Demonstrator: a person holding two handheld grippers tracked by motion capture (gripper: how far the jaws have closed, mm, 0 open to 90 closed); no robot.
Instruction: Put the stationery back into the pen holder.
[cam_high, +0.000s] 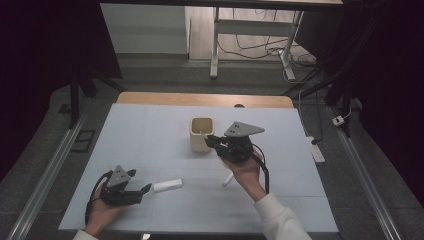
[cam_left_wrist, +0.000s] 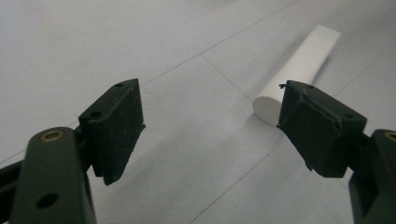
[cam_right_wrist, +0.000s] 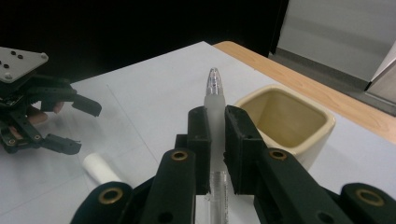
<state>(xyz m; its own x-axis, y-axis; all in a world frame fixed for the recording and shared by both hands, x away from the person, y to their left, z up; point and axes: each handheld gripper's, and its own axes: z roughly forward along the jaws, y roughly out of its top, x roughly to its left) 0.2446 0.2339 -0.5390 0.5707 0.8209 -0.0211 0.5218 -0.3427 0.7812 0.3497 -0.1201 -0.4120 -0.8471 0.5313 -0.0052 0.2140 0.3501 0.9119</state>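
Note:
A clear, frosted pen (cam_right_wrist: 214, 91) is clamped between the jaws of my right gripper (cam_right_wrist: 215, 122), its tip pointing past them beside a cream square cup (cam_right_wrist: 286, 122). In the high view, my right gripper (cam_high: 212, 142) hangs at the cup's (cam_high: 201, 136) right side, and the pen's lower end (cam_high: 228, 179) sticks out below the hand. My left gripper (cam_high: 145, 189) rests low at the front left, open. A white cylinder (cam_high: 167, 185) lies just right of its tips. In the left gripper view, that cylinder (cam_left_wrist: 301, 67) lies beyond the right jaw of my left gripper (cam_left_wrist: 212, 109), not between the jaws.
A white sheet (cam_high: 150, 140) covers the table, with a wooden edge (cam_high: 200, 99) along the far side. Dark curtains hang at both sides. Another table's legs (cam_high: 215, 55) and cables stand on the floor behind. The right gripper view also shows my left gripper (cam_right_wrist: 70, 125) and the cylinder (cam_right_wrist: 99, 168).

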